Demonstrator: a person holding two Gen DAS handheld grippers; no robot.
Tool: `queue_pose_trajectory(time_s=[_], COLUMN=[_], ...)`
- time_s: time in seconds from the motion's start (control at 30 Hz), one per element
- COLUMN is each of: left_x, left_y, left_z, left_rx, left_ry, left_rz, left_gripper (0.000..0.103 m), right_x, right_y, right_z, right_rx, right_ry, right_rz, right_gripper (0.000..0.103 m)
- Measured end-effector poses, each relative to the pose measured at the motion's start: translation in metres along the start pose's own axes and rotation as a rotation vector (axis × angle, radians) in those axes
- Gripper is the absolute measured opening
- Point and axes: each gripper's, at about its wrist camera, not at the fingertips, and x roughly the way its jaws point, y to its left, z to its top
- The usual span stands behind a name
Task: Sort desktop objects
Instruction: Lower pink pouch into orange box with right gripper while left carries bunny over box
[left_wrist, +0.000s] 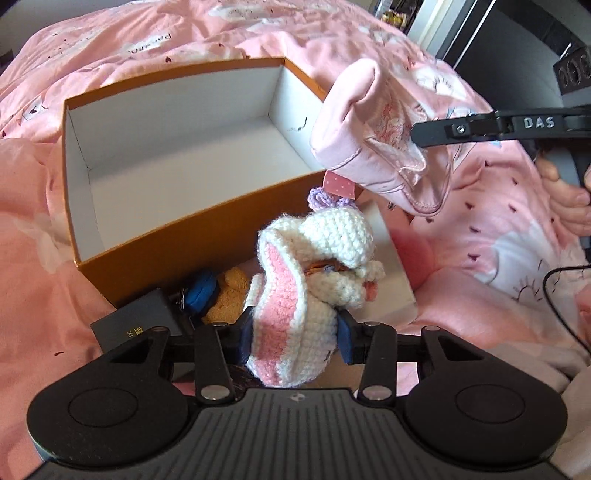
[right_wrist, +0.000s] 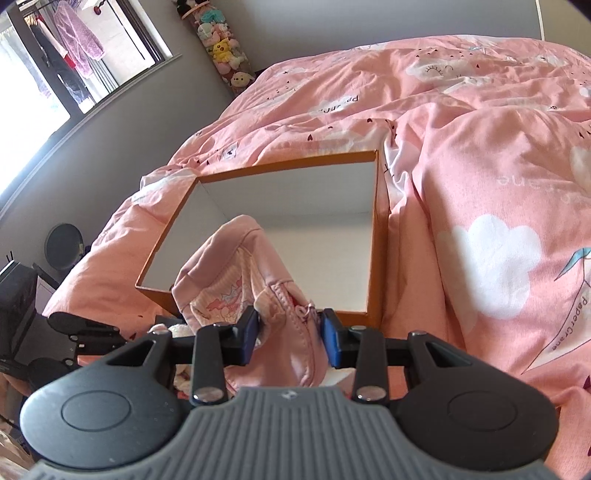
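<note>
My left gripper (left_wrist: 295, 332) is shut on a white and pink crochet bunny toy (left_wrist: 314, 258), held just above the clutter in front of the orange box (left_wrist: 166, 236). The box is open and white inside, with nothing in it. My right gripper (right_wrist: 290, 330) is shut on a pale pink zip pouch (right_wrist: 229, 273), which hangs over the box's near corner (right_wrist: 378, 240). In the left wrist view the pouch (left_wrist: 376, 140) dangles at the box's right end from one of the right gripper's black fingers (left_wrist: 461, 129).
A small black box (left_wrist: 129, 325), a blue item (left_wrist: 201, 293) and a tan plush (left_wrist: 229, 295) lie before the orange box, beside a pale flat tray (left_wrist: 391, 266). A pink duvet (right_wrist: 480, 184) surrounds everything. A hand (left_wrist: 565, 199) and a black cable (left_wrist: 554, 295) are at right.
</note>
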Motion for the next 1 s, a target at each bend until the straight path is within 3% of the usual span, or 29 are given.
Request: queue_pose_trajectory(time_s=[0.1, 0.23, 0.33, 0.43, 0.57, 0.73, 1.0], left_x=[-0.013, -0.036, -0.042, -0.033, -0.001, 0.038, 0.077], left_y=[-0.017, -0.007, 0.003, 0.015, 0.030, 0.052, 0.062], left_z=[0.019, 0.035, 0.051, 0.069, 0.086, 0.085, 0.083], left_rx=[-0.037, -0.115, -0.171, -0.258, -0.369, -0.499, -0.576], left_ry=[-0.082, -0.219, -0.318, -0.362, -0.326, -0.235, -0.089], left_rz=[-0.014, -0.030, 0.015, 0.032, 0.070, 0.059, 0.011], left_gripper=[0.050, 0.050, 0.050, 0.050, 0.050, 0.050, 0.050], right_x=[-0.001, 0.004, 0.015, 0.036, 0.067, 0.102, 0.124], right_y=[0.000, -0.003, -0.008, -0.010, -0.013, -0.015, -0.007], right_z=[0.012, 0.033, 0.043, 0.048, 0.049, 0.039, 0.032], right_rx=[0.018, 0.055, 0.113, 0.159, 0.213, 0.253, 0.227], right_ry=[-0.038, -0.098, -0.120, -0.112, -0.069, -0.012, 0.054], right_rz=[0.001, -0.025, -0.032, -0.063, -0.119, -0.214, -0.278], right_gripper=[0.040, 0.040, 0.040, 0.040, 0.040, 0.041, 0.042])
